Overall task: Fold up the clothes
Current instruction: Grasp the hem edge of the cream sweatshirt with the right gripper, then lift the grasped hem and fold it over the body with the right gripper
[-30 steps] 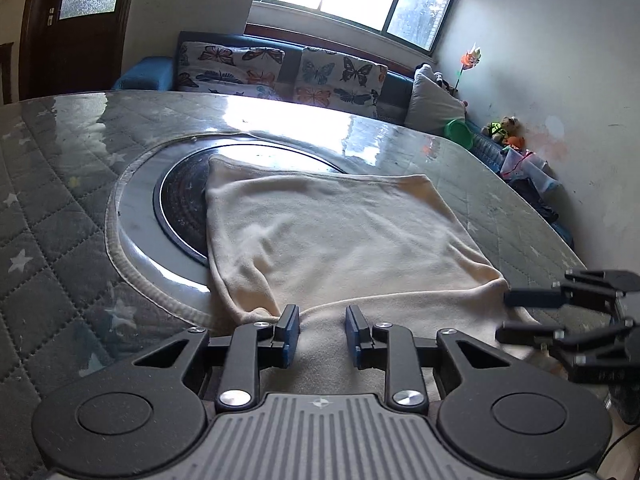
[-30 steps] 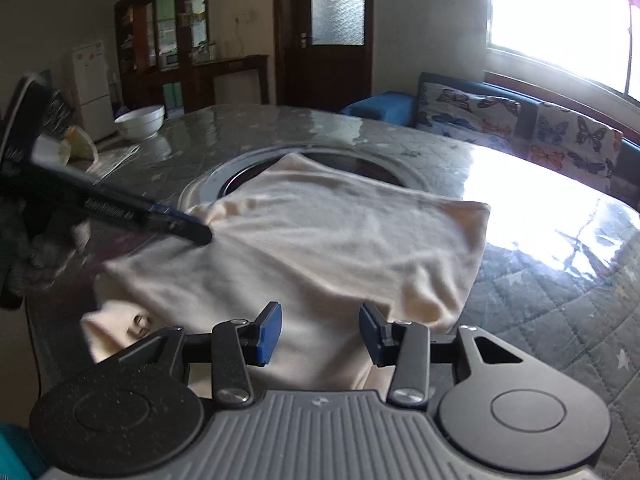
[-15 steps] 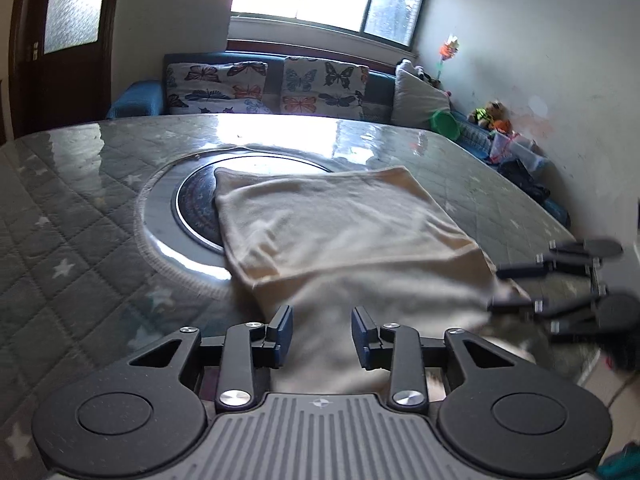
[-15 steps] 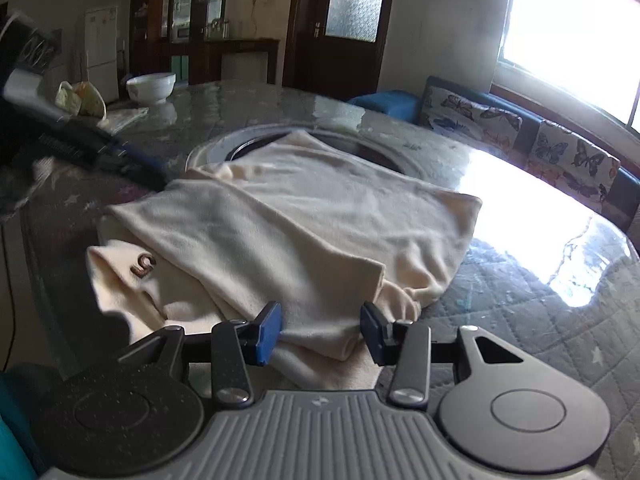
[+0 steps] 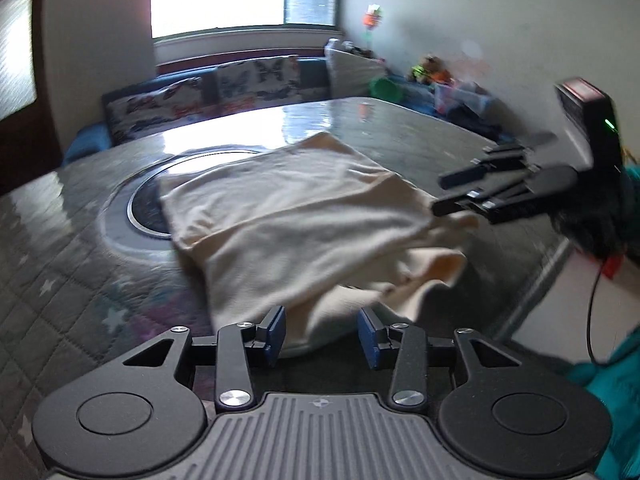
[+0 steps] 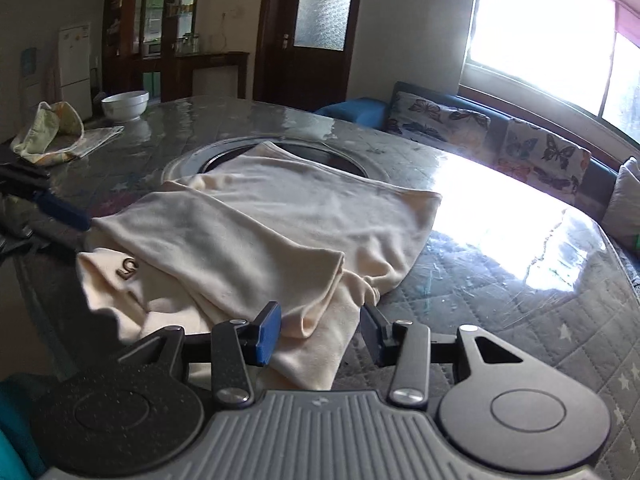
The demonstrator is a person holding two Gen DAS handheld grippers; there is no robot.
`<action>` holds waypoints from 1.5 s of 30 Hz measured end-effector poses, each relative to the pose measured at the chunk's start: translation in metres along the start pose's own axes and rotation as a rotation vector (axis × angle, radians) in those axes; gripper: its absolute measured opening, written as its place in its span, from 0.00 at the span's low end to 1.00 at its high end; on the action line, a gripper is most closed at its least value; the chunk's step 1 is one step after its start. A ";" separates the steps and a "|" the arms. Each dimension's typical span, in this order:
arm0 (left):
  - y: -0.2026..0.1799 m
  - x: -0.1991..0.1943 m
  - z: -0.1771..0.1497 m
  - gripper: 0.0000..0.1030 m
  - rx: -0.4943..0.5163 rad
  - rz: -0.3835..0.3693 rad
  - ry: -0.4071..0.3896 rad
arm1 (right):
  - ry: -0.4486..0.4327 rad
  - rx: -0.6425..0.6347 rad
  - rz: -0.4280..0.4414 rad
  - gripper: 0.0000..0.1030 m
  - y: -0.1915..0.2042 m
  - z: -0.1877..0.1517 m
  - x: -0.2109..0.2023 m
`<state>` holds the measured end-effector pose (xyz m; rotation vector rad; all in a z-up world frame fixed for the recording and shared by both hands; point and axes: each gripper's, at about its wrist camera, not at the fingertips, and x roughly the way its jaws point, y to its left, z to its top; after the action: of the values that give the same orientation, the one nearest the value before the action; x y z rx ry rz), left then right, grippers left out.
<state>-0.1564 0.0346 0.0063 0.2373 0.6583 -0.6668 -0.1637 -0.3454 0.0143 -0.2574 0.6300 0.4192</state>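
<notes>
I see my left gripper [image 5: 321, 334] and right gripper [image 6: 321, 332] both released, near a cream garment [image 6: 280, 232] half-folded on the table [image 6: 500, 280].

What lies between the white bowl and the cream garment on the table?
In the right wrist view, a crumpled pale cloth lies left of the line from the white bowl to the cream garment; otherwise only bare glossy table.

The left wrist view is motion-blurred: the toys [image 5: 430, 70] by the far wall cannot be made out. The cloth [image 5: 304, 216] covers part of the desk's round inset [image 5: 144, 208], and its near edge drops behind the left gripper [image 5: 321, 334]. In the right view, a small mark [image 6: 128, 269] on the cloth is too small to read.
</notes>
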 end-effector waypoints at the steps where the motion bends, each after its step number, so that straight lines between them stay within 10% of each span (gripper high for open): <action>1: -0.002 0.001 -0.001 0.42 0.017 0.002 -0.001 | 0.013 0.004 0.003 0.43 -0.001 -0.001 0.004; 16: -0.024 0.021 -0.004 0.31 0.203 0.012 -0.056 | 0.017 -0.102 0.032 0.50 0.014 0.001 -0.028; 20: -0.018 0.022 0.002 0.13 0.168 0.009 -0.082 | 0.023 -0.175 0.073 0.59 0.027 0.001 -0.036; 32: 0.014 0.032 0.046 0.09 0.037 -0.018 -0.140 | 0.000 -0.333 0.127 0.60 0.057 0.000 -0.011; 45: 0.027 0.035 0.042 0.13 0.004 -0.049 -0.121 | 0.054 -0.300 0.125 0.18 0.038 0.014 0.011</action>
<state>-0.0981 0.0212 0.0168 0.1838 0.5481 -0.7236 -0.1656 -0.3039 0.0140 -0.5179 0.6370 0.6293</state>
